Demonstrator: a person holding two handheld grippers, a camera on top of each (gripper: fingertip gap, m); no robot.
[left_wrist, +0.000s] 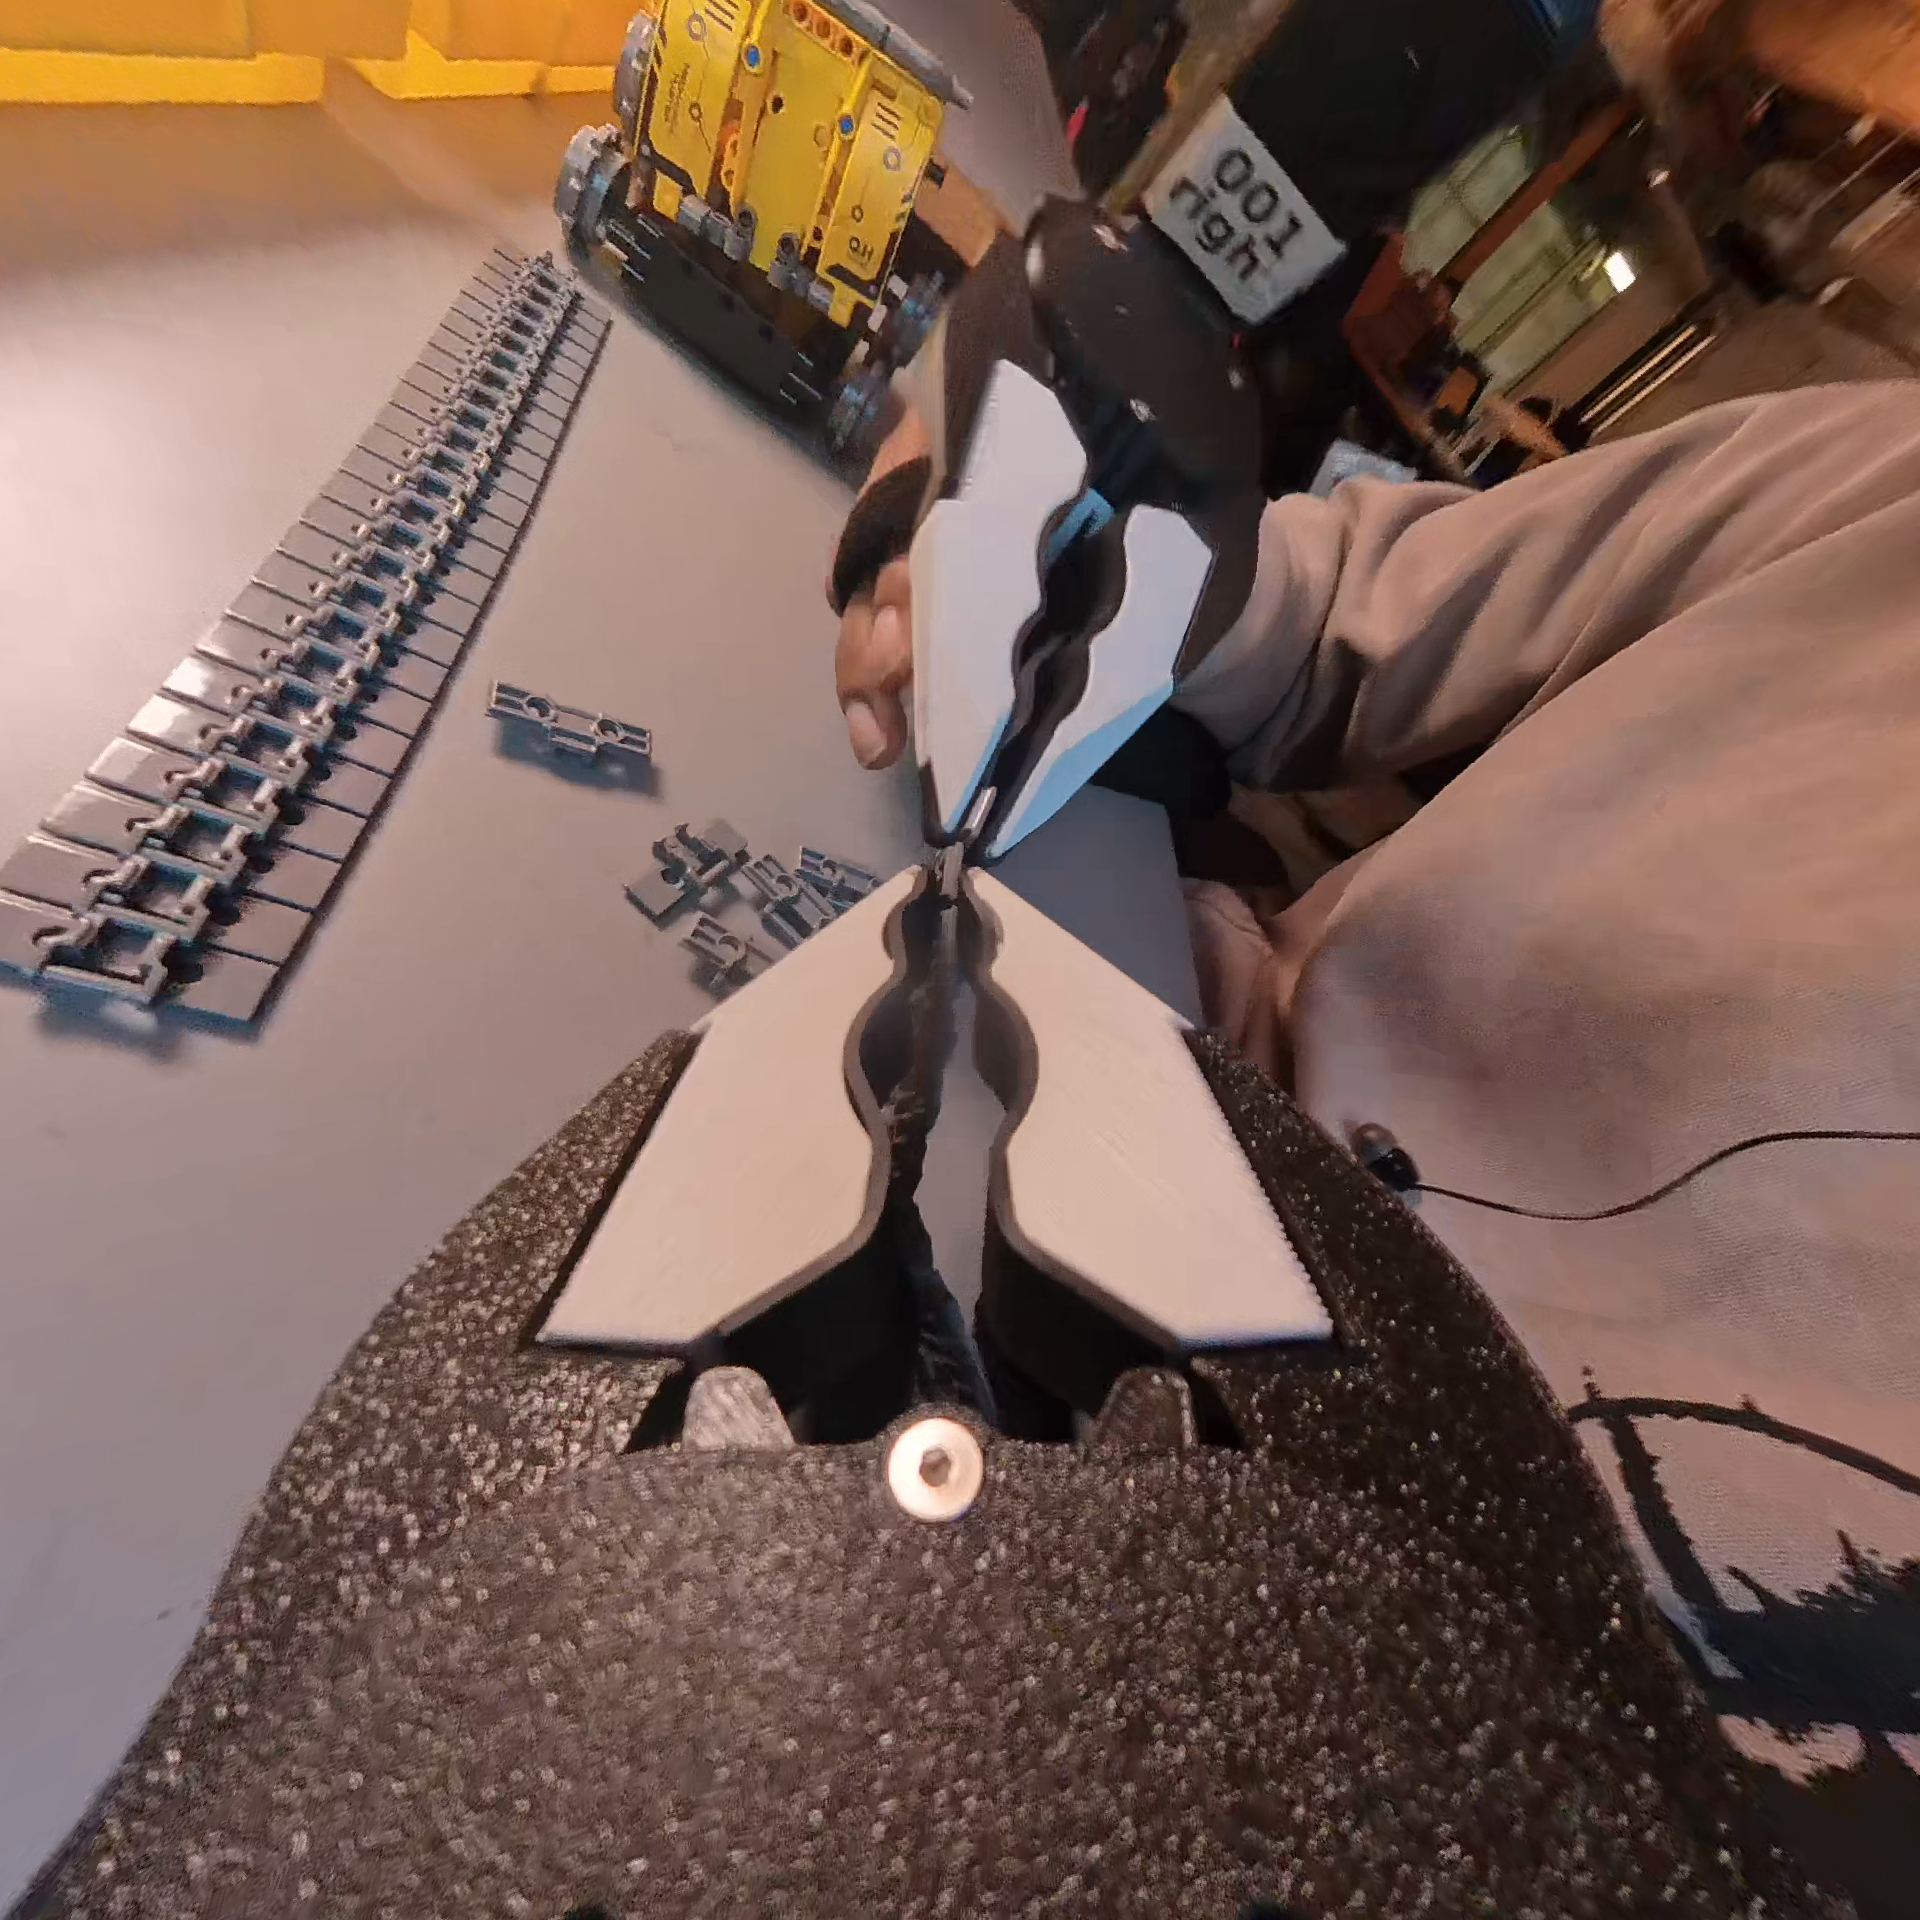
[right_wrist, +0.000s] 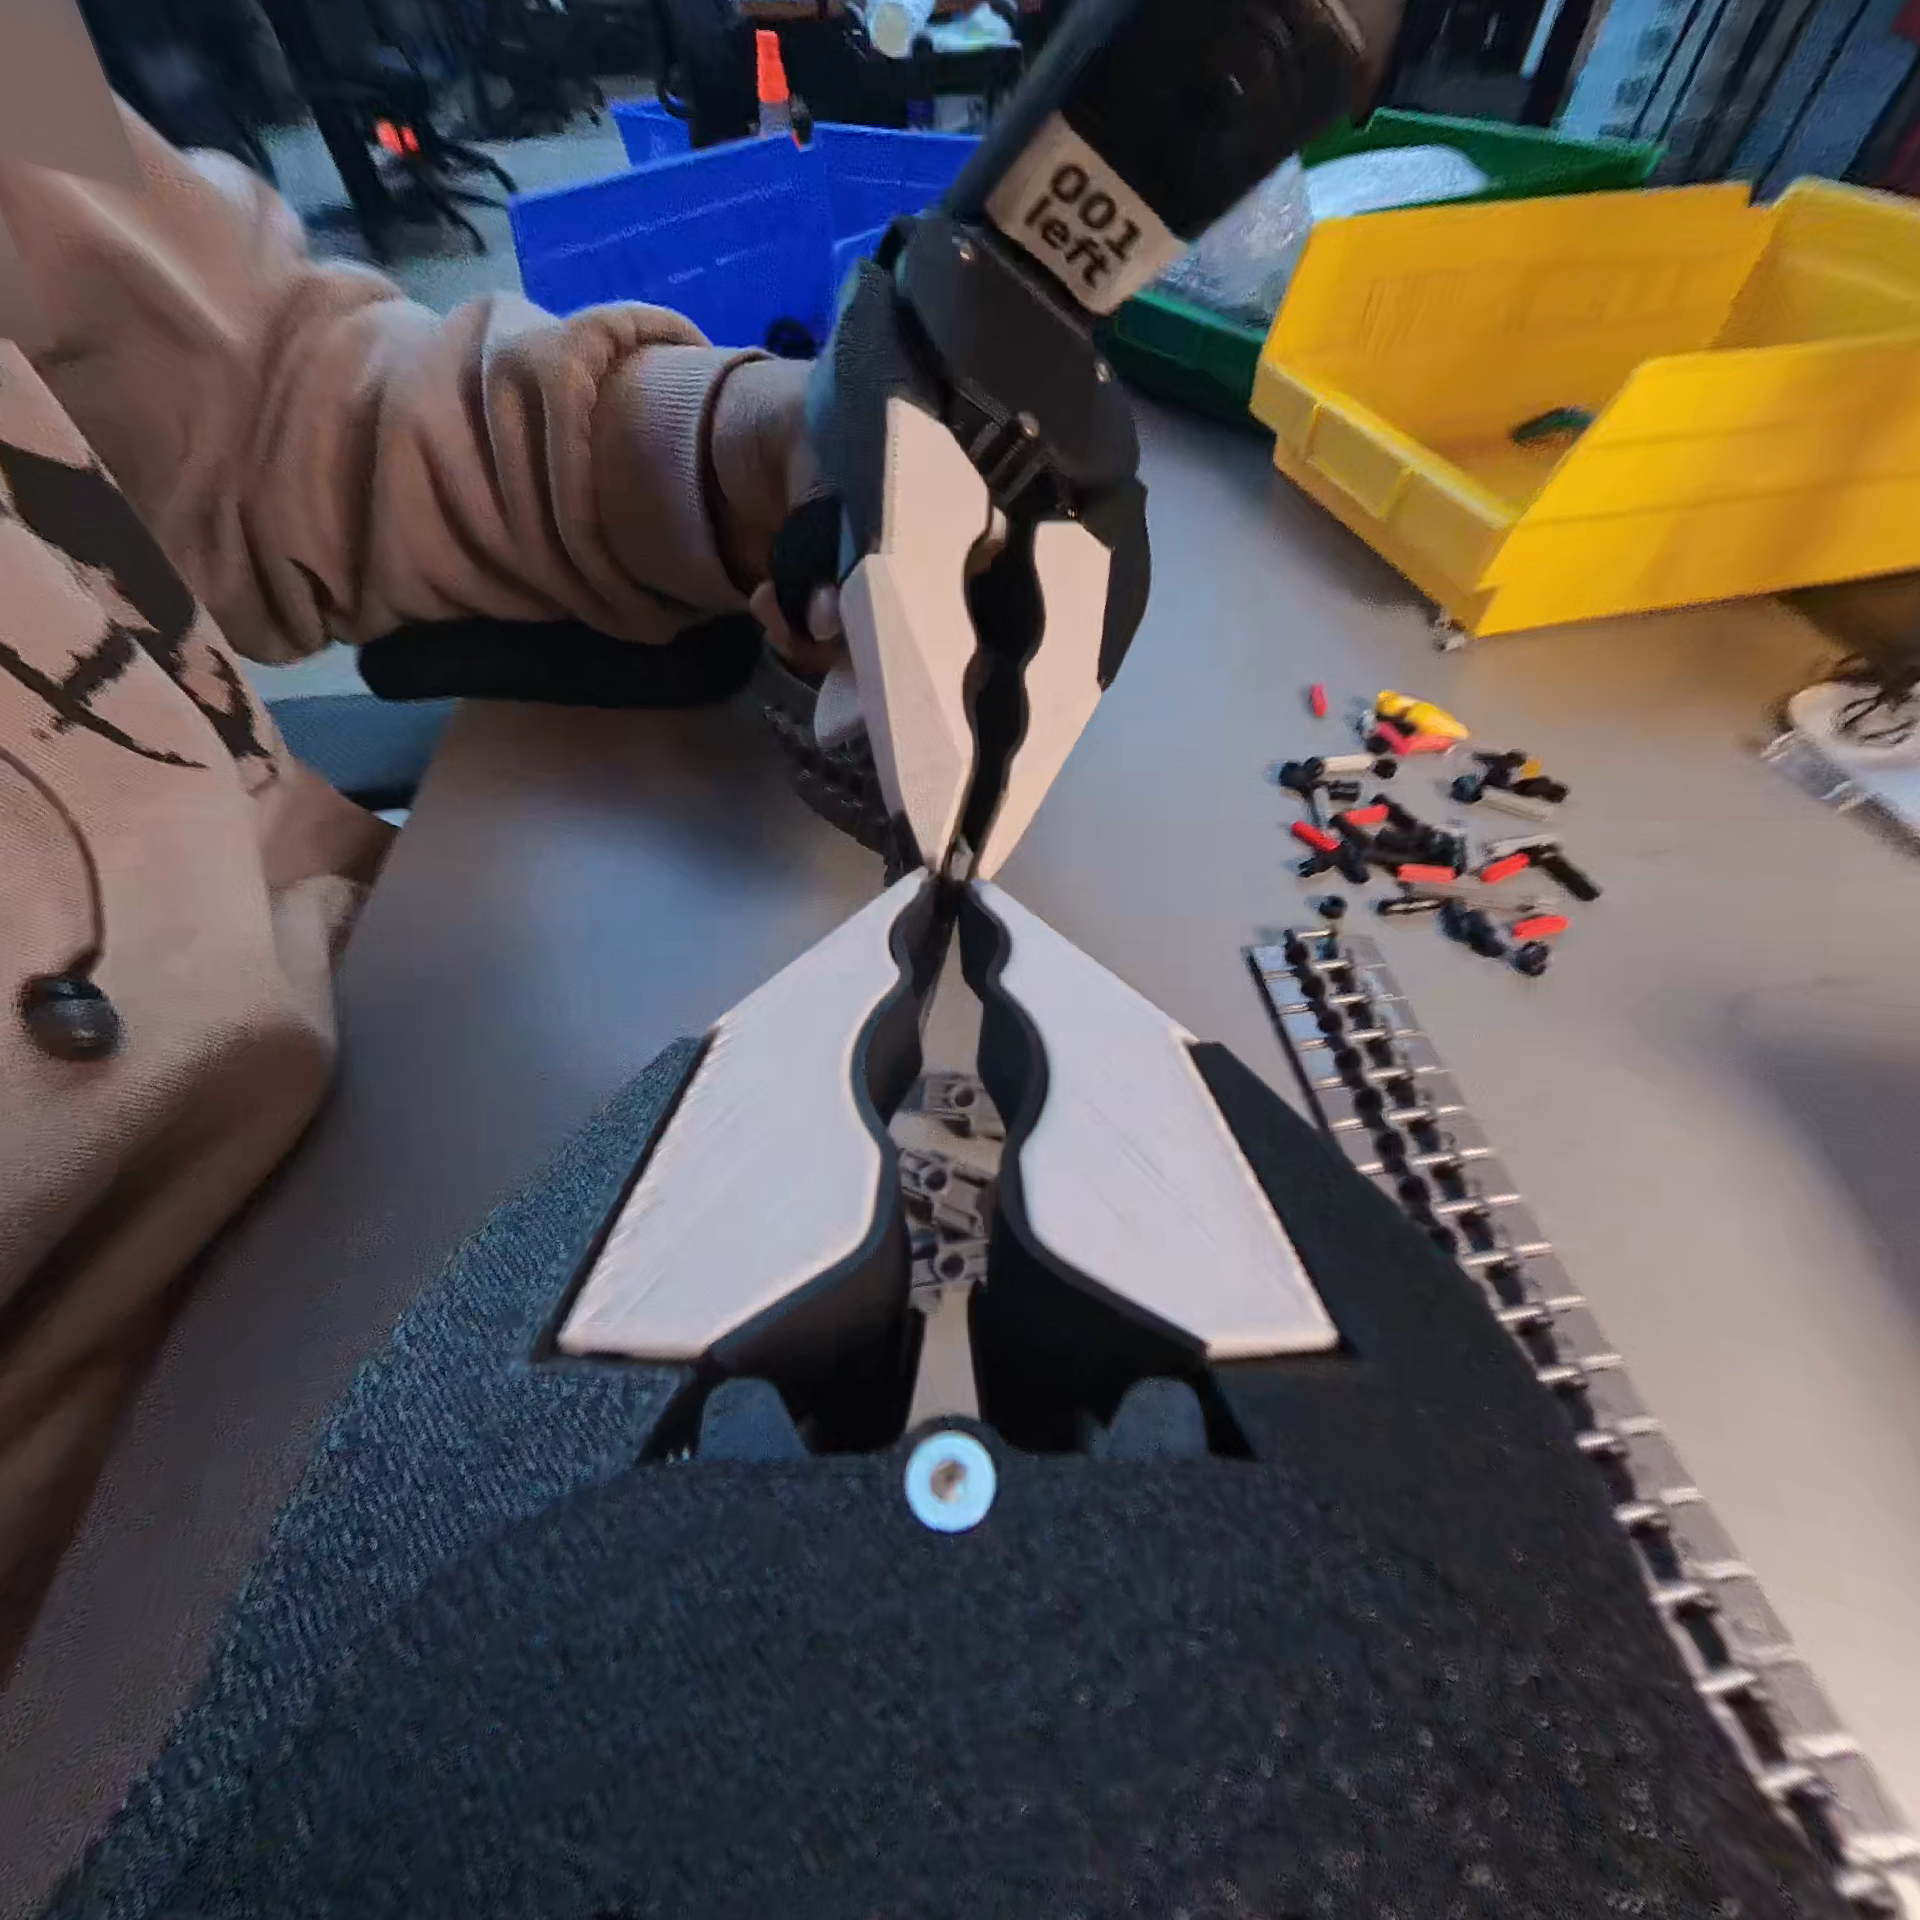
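Your left gripper (left_wrist: 948, 878) and right gripper (left_wrist: 961, 831) meet tip to tip above the table (left_wrist: 312, 1195), each pinching a small grey link (left_wrist: 951, 862), beside the loose links (left_wrist: 748, 904).

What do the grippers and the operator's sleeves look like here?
Both the left gripper and the right gripper match: pale grey tapered fingers with wavy black inner edges, rough black body, one silver screw, a white label near each top. Tan hoodie sleeves, black print, thin black cable.
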